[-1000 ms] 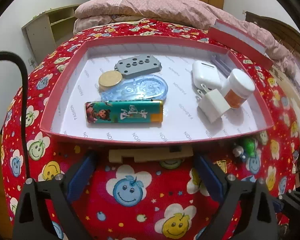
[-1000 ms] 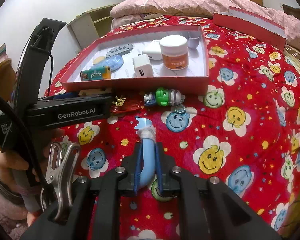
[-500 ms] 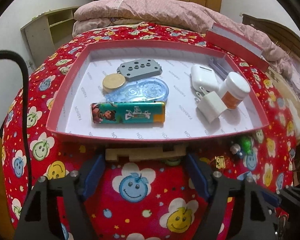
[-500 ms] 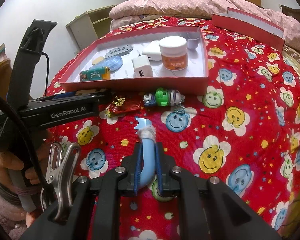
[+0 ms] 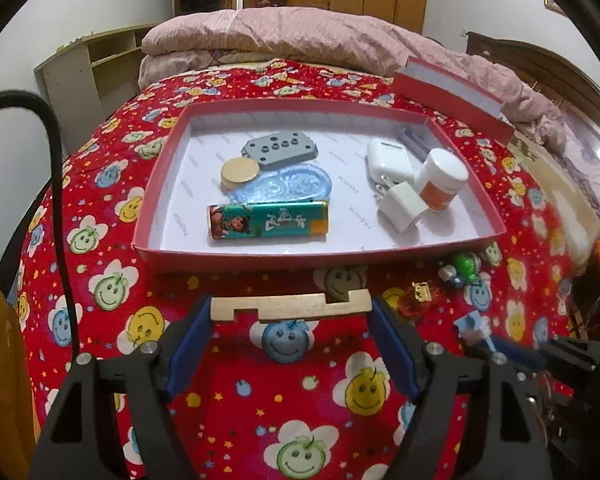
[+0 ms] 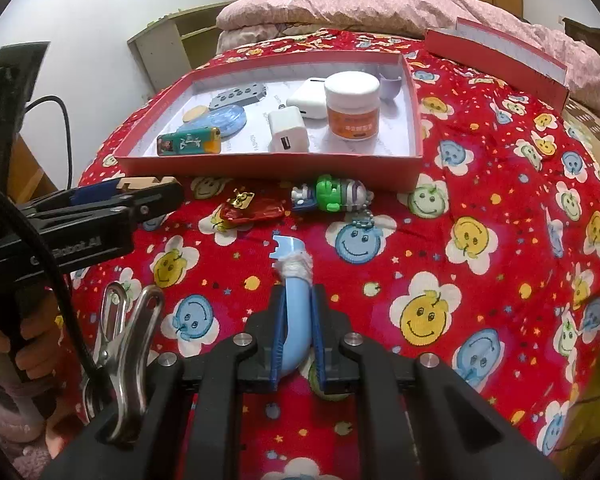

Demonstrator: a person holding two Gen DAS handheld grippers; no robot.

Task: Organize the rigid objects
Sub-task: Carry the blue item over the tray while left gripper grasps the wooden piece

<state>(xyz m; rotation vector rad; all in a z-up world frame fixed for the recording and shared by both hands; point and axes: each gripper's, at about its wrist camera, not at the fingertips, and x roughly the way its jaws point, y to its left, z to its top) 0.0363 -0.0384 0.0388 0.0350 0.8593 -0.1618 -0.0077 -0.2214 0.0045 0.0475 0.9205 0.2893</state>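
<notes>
The left gripper (image 5: pixel 291 312) is clamping a notched wooden piece (image 5: pixel 290 306) crosswise between its blue pads, gripping it by both ends and holding it above the red smiley bedspread (image 5: pixel 236 408), just short of the near wall of the red box (image 5: pixel 300 258). The right gripper (image 6: pixel 296 332) is pinching a light-blue curved plastic piece (image 6: pixel 296 320) with its jaws close together, its jagged tip pointing toward the green toy keychain (image 6: pixel 332 196) and the red charm (image 6: pixel 250 210), both lying outside the box.
</notes>
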